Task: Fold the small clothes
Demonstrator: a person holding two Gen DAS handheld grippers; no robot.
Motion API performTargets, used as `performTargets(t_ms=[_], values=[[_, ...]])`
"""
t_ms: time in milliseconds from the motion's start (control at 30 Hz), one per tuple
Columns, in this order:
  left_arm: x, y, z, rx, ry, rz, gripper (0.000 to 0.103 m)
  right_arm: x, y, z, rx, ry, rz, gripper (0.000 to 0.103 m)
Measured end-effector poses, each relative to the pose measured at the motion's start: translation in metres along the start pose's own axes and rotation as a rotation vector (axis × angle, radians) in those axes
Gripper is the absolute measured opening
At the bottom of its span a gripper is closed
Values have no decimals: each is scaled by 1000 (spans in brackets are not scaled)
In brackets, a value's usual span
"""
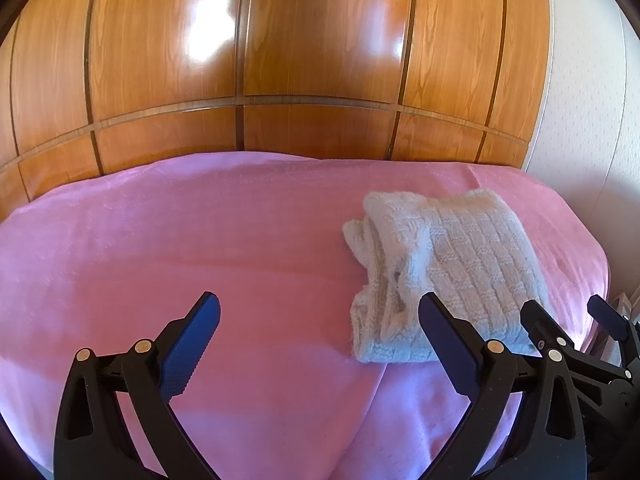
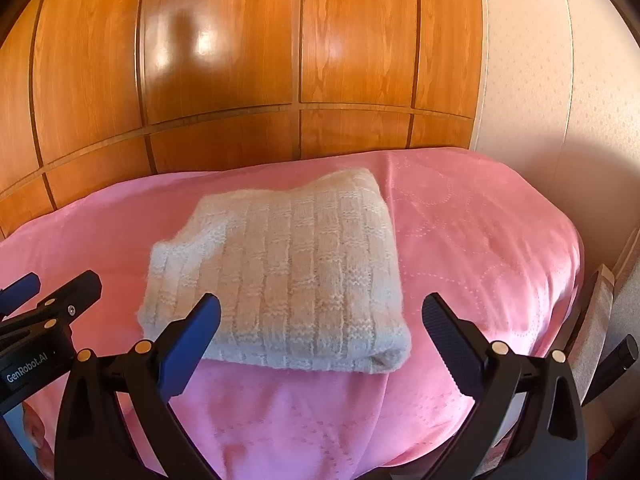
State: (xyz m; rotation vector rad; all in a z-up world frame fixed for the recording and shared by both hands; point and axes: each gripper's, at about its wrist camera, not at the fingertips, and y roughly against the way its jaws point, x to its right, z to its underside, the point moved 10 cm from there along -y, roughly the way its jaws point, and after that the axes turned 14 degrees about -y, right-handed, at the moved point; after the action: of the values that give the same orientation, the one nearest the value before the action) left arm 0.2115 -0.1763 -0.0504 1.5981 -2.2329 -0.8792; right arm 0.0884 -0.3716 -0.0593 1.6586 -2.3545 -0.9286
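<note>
Resting folded on the pink bedspread [image 2: 460, 240], the white knitted garment [image 2: 288, 272] lies just ahead of both grippers, nearer the wooden wardrobe [image 2: 240, 60] than they are. The left gripper [image 1: 320, 320] and right gripper [image 2: 320, 320] both hang released, jaws spread wide, gripping nothing. Judging the risk: a blue pad brushing the garment's loose layered edge (thick, fuzzy knit) could snag it and spring the fold open, or drag the bedspread and rumple the bundle. No containers are visible anywhere.

A glossy wooden wardrobe [image 1: 280, 60] stands behind the pink bedspread [image 1: 180, 240], catching bright reflections. A pale textured wall [image 2: 540, 80] sits to its right.
</note>
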Motion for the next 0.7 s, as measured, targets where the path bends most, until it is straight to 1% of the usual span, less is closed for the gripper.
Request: performTargets(t_ms=[700], values=[[-1, 10, -7, 29, -15, -2, 98, -1, 7, -5, 25, -10, 0, 101]])
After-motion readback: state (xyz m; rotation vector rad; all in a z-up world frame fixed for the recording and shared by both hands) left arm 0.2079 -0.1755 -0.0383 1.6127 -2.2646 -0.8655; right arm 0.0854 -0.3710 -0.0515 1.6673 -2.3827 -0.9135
